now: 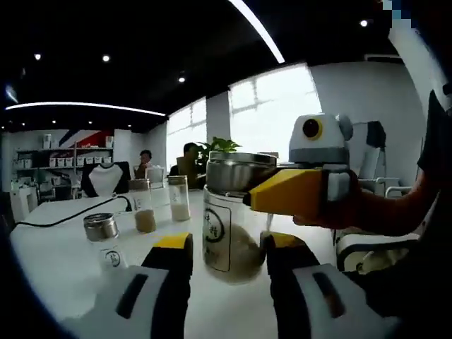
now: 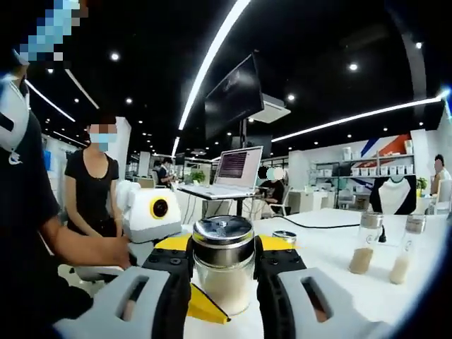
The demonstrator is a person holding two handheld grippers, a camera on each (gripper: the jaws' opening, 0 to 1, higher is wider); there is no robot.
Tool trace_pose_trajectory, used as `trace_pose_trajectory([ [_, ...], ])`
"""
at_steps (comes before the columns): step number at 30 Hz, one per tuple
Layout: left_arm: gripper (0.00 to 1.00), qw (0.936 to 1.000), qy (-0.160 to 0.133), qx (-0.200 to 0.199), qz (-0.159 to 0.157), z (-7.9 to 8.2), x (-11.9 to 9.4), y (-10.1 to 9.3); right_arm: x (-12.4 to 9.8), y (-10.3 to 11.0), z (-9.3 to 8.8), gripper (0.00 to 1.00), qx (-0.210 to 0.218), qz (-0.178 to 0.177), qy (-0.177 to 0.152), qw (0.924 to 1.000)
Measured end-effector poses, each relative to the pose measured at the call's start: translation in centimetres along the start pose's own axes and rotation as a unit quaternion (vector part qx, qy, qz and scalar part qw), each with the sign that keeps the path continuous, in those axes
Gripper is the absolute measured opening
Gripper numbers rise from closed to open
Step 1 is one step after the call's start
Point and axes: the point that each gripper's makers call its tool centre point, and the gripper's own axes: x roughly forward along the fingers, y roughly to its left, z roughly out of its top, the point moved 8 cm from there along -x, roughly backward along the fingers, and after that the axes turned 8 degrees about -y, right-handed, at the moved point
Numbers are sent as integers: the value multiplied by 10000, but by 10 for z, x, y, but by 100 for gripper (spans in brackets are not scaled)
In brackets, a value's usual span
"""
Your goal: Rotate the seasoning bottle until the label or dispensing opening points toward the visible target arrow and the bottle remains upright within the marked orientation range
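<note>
Between the yellow-tipped jaws of the left gripper (image 1: 224, 244), in the left gripper view, the seasoning bottle (image 1: 233, 215) stands upright on the white surface (image 1: 63, 233); it is clear glass with a steel cap (image 1: 240, 171), a white label (image 1: 215, 236) turned toward the left jaw, and brown powder filling only its lower part. These jaws flank the bottle's base, and I cannot tell whether they touch the glass. From the right of the bottle the right gripper (image 1: 265, 194) reaches in at cap height. Left of the bottle stand a short capped jar (image 1: 102, 236) and two tall spice jars (image 1: 161, 203). Straight ahead in the right gripper view, the same bottle (image 2: 223, 272) sits between the right gripper's (image 2: 223, 265) jaws, which press against its sides just below the perforated cap (image 2: 223, 233), seemingly clamped on it. Judging by this, the bottle is rigid, smooth and slippery, breakable, and fairly light. The glass shoulder under the cap looks the best hold for turning, with the base steadied to prevent tipping.
</note>
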Motion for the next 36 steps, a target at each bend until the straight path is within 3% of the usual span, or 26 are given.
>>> trace_pose_trajectory([
  [1, 49, 9999, -29, 86, -44, 0, 0, -1, -2, 0, 0, 32, 33, 88, 33, 10000],
  [4, 41, 9975, 22, 388, -587, 1, 3, -15, -7, 3, 0, 32, 67, 267, -35, 9996],
  [8, 37, 9969, 191, 342, -686, -3, 8, -23, -10, 6, -2, 32, 114, 357, 7, 9993],
  [10, 36, 9972, 245, 478, -514, -6, 13, -21, -10, 6, -4, 33, 61, 292, 56, 9995],
  [12, 36, 9971, 410, 626, -160, -7, 15, -19, -9, 6, -8, 33, -337, 14, 64, 9994],
  [13, 36, 9958, 512, 723, 242, -9, 18, -17, -8, 5, -9, 33, -445, -139, 90, 9989],
  [16, 36, 9872, 750, 931, 1053, -10, 22, -11, -4, 0, -17, 33, -480, -909, 136, 9946],
  [17, 36, 9850, 753, 948, 1228, -9, 22, -11, -4, 0, -18, 33, -485, -959, 125, 9941],
  [20, 36, 9820, 575, 842, 1590, -6, 21, -12, -1, 0, -20, 33, -276, -1350, -123, 9904],
  [22, 36, 9783, 636, 976, 1714, -6, 20, -11, 1, 1, -21, 33, -256, -1480, -68, 9886],
  [24, 36, 9794, 689, 1013, 1606, -8, 19, -10, 2, 3, -22, 32, -393, -1524, 46, 9875],
  [26, 36, 9854, 539, 910, 1337, -8, 16, -7, 1, 0, -22, 32, -398, -1427, 46, 9890],
  [28, 36, 9914, 435, 697, 1020, -7, 15, -8, -1, -3, -21, 32, -164, -1222, 120, 9923],
  [31, 36, 9994, -27, 30, 338, -2, 8, -7, -4, -3, -16, 32, -95, -811, 106, 9966],
  [34, 39, 9998, -168, -75, 21, 1, 5, -8, -6, 0, -11, 32, 222, -358, 16, 9991],
  [36, 37, 9993, -299, 98, -178, 5, 5, -13, -7, 0, -10, 32, 503, -183, -105, 9985],
])
